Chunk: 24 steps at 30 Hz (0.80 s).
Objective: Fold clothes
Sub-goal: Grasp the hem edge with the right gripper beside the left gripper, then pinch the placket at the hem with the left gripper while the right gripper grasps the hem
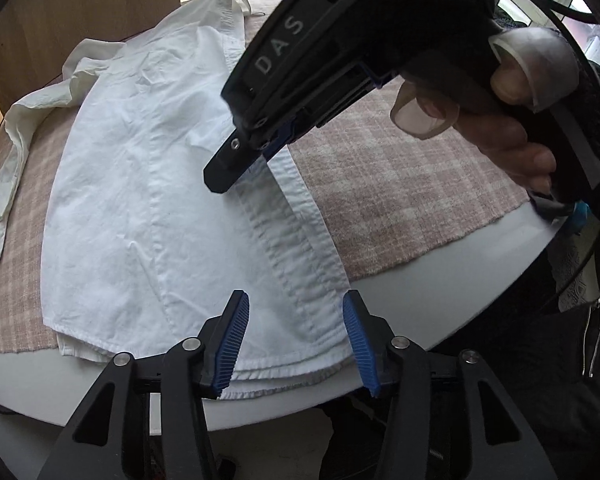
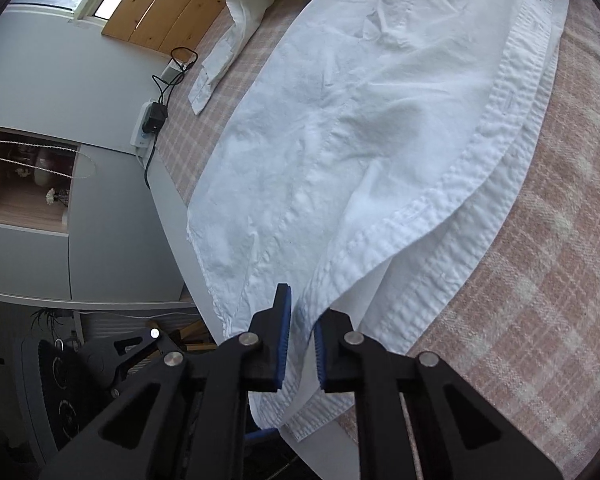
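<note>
White shirt (image 1: pixel 148 200) is lying flat on a pink checked cloth (image 1: pixel 400 184) over the white desk (image 1: pixel 440 296), hem at the near desk edge. Left gripper (image 1: pixel 296 344) jaws are standing spread above the hem, placket strip between them, pads not touching fabric. Right gripper (image 2: pixel 300 344) jaws are nearly pressed together, pinching the lifted button-placket edge (image 2: pixel 380 248) of the shirt's upper layer. Both grippers are pointing steeply down. A hand (image 1: pixel 500 132) is wrapping the right gripper's handle, fingertips in clear caps. One sleeve (image 1: pixel 16 152) is trailing far left of the left jaws. Collar end is cut off; the right pads' contact is partly hidden by fabric.
</note>
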Available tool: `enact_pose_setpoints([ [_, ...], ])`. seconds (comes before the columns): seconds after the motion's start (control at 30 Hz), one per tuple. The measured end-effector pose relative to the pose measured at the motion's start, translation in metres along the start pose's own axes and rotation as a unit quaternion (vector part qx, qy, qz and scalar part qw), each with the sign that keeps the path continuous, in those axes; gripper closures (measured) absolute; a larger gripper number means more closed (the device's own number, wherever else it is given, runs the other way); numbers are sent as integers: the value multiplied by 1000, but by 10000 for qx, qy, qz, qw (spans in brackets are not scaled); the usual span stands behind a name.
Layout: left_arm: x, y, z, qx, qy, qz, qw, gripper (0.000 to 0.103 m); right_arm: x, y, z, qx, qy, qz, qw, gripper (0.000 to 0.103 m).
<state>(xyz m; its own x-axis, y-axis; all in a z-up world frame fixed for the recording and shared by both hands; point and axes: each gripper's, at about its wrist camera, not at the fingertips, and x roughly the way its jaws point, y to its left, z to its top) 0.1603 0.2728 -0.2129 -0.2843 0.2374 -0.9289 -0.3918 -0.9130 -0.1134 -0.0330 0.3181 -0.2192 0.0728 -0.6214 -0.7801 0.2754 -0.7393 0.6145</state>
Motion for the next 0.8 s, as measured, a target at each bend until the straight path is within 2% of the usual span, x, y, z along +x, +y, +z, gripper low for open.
enact_pose_setpoints([
  [0.1,4,-2,5,-40,-70,-45,10000,51,-1,0,5,43,-28,-9,10000,92],
  [0.2,19,-4,-4,163,100,194,9996,52,0,-6,7,202,24,97,9997,92],
  [0.23,24,-3,-6,238,194,291,9991,58,1,-9,6,244,60,112,9996,92],
  [0.27,28,-3,-9,309,267,371,9985,68,3,-10,5,259,80,91,9996,92],
  [0.3,29,-2,-11,352,277,399,9982,70,4,-12,5,277,105,76,9995,92],
  [0.37,25,7,-14,240,294,254,9990,87,6,-15,3,358,200,100,9991,90],
  [0.4,23,13,-15,137,290,198,9993,90,4,-18,1,416,213,100,9989,88],
  [0.43,21,20,-16,27,291,111,9995,92,3,-21,-1,474,226,101,9986,85],
  [0.5,15,32,-18,-167,242,-59,9996,92,-3,-25,-9,475,183,107,9986,61],
  [0.53,13,38,-19,-233,210,-103,9995,92,-6,-25,-13,437,138,117,9989,57],
  [0.8,11,51,-27,-242,220,-211,9992,92,8,-24,-31,391,151,562,9975,54],
])
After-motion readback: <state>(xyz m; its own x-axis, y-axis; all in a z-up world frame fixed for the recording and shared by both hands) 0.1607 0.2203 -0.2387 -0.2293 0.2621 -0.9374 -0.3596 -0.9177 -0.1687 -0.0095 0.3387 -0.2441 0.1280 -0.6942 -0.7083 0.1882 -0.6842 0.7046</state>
